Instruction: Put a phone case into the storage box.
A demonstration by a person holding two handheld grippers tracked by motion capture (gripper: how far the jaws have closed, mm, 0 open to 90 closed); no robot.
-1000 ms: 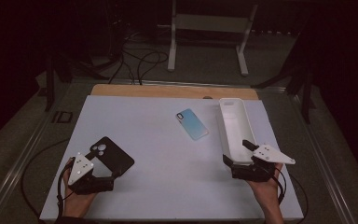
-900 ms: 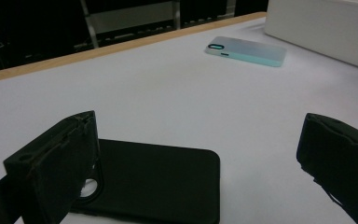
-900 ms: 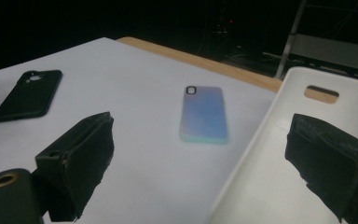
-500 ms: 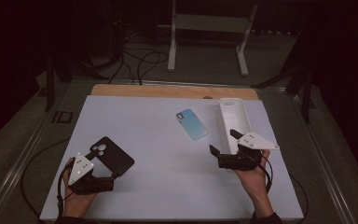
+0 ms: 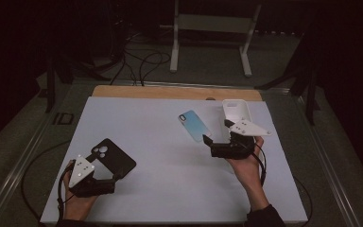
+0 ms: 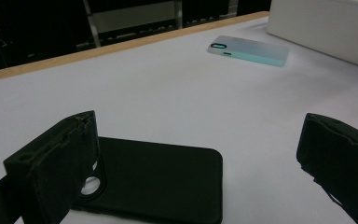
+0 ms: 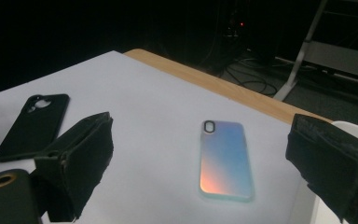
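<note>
A black phone case (image 5: 112, 159) lies camera-hole up near the table's front left. My left gripper (image 5: 115, 181) is open just in front of it, and in the left gripper view the case (image 6: 158, 182) lies flat between the spread jaws, closest to the left one. A pale blue iridescent phone case (image 5: 194, 125) lies at mid-right. My right gripper (image 5: 211, 143) is open just short of its near end, pointing left. In the right gripper view that case (image 7: 226, 158) lies ahead between the wide jaws, untouched.
A long white box (image 5: 236, 111) stands at the right, beside the right gripper, and its edge (image 7: 354, 130) shows behind the right jaw. The white table top (image 5: 170, 189) ends in a wooden strip (image 5: 170, 92) at the far side. Cables and a metal stand lie on the floor beyond.
My right gripper has moved left and forward from beside the white box to the near end of the blue case, turning leftward. The left gripper has not moved.
</note>
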